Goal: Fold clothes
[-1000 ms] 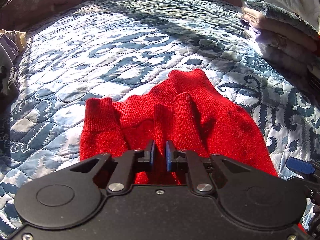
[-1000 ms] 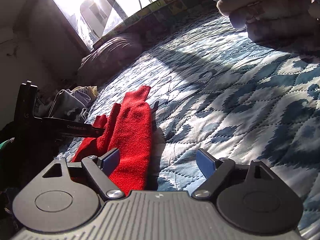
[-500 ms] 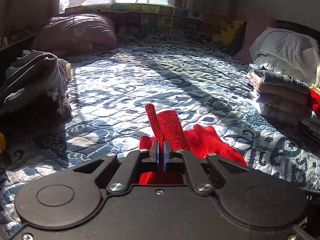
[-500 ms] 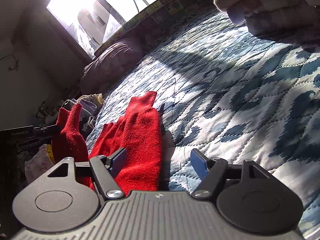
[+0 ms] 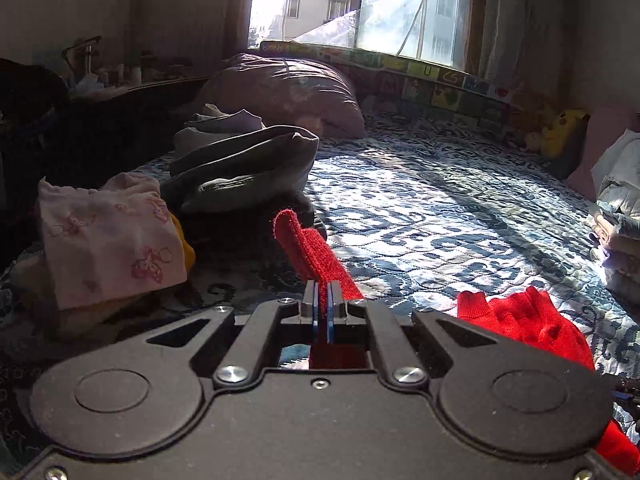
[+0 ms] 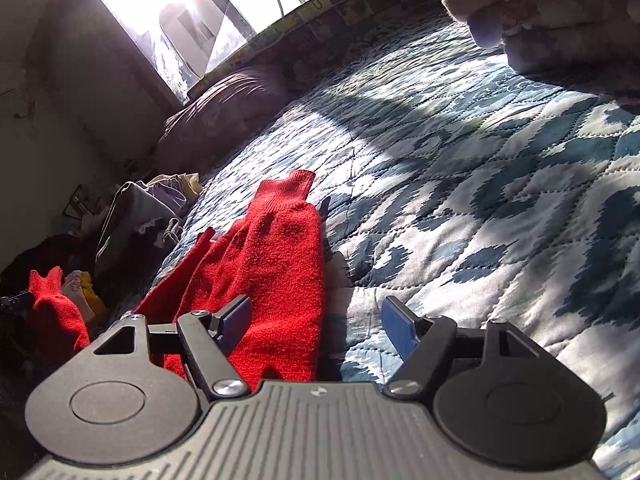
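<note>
A red knit garment [image 6: 276,264] lies on the blue patterned quilt [image 6: 480,184]. My left gripper [image 5: 322,296] is shut on a fold of it, and a narrow red strip [image 5: 308,248] sticks up past the fingertips. The rest of the red knit [image 5: 524,320] lies low at the right of the left wrist view. My right gripper [image 6: 316,320] hangs open just above the garment's near end, its left finger [image 6: 236,316] over the red cloth and its right finger [image 6: 396,328] over the quilt. The lifted part of the knit [image 6: 54,312] shows at far left.
A heap of unfolded clothes lies at the left: a pale printed piece [image 5: 108,240] and grey garments [image 5: 240,168]. A mauve pillow [image 5: 288,92] rests under the window. Folded laundry [image 5: 616,240] is stacked at the right edge. A yellow plush toy [image 5: 560,132] sits at the far corner.
My left gripper has risen and swung left with the pinched red fold, drawing it off the quilt. The right gripper stayed open and edged slightly closer over the garment.
</note>
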Tool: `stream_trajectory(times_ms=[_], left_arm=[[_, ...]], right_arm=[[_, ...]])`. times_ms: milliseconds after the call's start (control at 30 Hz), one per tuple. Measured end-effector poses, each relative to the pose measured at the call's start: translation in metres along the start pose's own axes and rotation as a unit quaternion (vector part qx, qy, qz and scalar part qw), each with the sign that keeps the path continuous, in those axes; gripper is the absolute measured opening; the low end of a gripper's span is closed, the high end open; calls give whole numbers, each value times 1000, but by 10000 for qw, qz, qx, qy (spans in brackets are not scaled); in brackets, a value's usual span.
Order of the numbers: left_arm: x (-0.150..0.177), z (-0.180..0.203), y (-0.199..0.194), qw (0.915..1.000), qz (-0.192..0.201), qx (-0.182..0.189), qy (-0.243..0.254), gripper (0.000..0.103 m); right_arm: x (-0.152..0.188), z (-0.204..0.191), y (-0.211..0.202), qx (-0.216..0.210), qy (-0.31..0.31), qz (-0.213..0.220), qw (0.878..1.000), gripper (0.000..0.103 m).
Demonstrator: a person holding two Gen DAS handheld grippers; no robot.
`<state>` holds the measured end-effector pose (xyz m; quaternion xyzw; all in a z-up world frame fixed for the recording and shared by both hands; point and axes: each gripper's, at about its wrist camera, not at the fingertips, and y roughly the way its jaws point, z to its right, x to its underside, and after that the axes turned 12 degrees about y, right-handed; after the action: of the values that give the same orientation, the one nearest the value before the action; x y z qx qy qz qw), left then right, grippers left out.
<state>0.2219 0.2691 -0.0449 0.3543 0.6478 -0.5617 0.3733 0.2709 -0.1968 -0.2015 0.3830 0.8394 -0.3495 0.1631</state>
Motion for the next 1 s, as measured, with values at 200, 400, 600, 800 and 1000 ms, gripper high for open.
stream_trajectory(times_ms=[200,400,600,800,1000], left_arm=[[29,-43,-4,9987,-123,-371,-317,2],[81,-64,6,9952,-527,-591,-584,2],[122,-84,27,9854,-982,-599,-1256,19],[118,-113,45,9709,-980,-522,-2122,44],[70,-92,51,9948,-350,-346,-896,1]], right_arm=[[2,-3,3,41,-146,-11,9999,74],[3,-5,4,73,-249,-9,9997,75],[4,-6,4,71,-279,-11,9996,76],[5,-6,4,74,-313,-17,9995,77],[4,-6,5,64,-341,-21,9994,78]])
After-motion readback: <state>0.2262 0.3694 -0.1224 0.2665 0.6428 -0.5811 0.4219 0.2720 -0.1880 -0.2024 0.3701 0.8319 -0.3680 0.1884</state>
